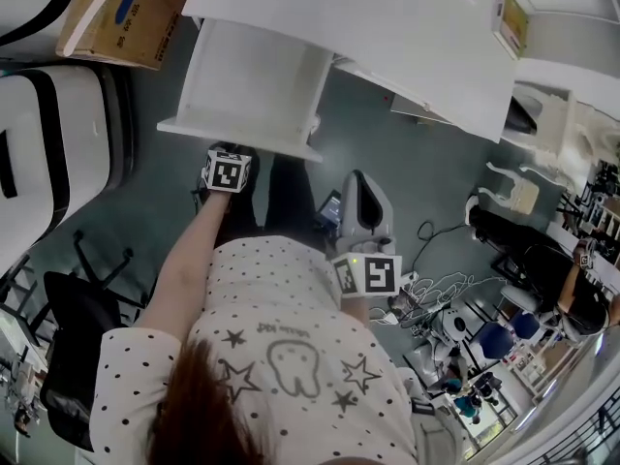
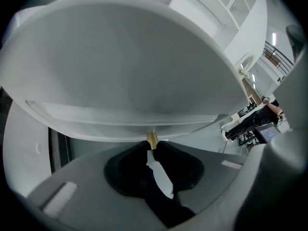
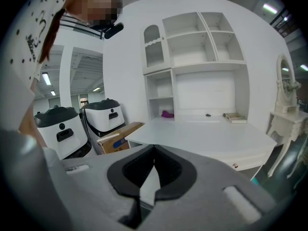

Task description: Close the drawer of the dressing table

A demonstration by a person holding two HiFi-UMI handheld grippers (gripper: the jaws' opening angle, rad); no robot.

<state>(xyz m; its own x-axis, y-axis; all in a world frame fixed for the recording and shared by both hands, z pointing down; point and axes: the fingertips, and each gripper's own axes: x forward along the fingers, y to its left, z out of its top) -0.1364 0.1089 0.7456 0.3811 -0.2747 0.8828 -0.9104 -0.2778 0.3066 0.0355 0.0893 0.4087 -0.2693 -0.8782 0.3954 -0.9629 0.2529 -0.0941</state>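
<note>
The white dressing table runs across the top of the head view. Its drawer stands pulled out, with the drawer front toward me. My left gripper reaches the lower edge of that front. In the left gripper view the drawer front fills the upper half, and the small brass knob sits between the tips of my left gripper, which close on it. My right gripper hangs beside my body, apart from the drawer. In its own view my right gripper is shut and empty, facing the tabletop.
A cardboard box and white machines with black trim stand left of the drawer. A black chair is at my lower left. Cables and gear lie on the floor to the right. A book rests on the table.
</note>
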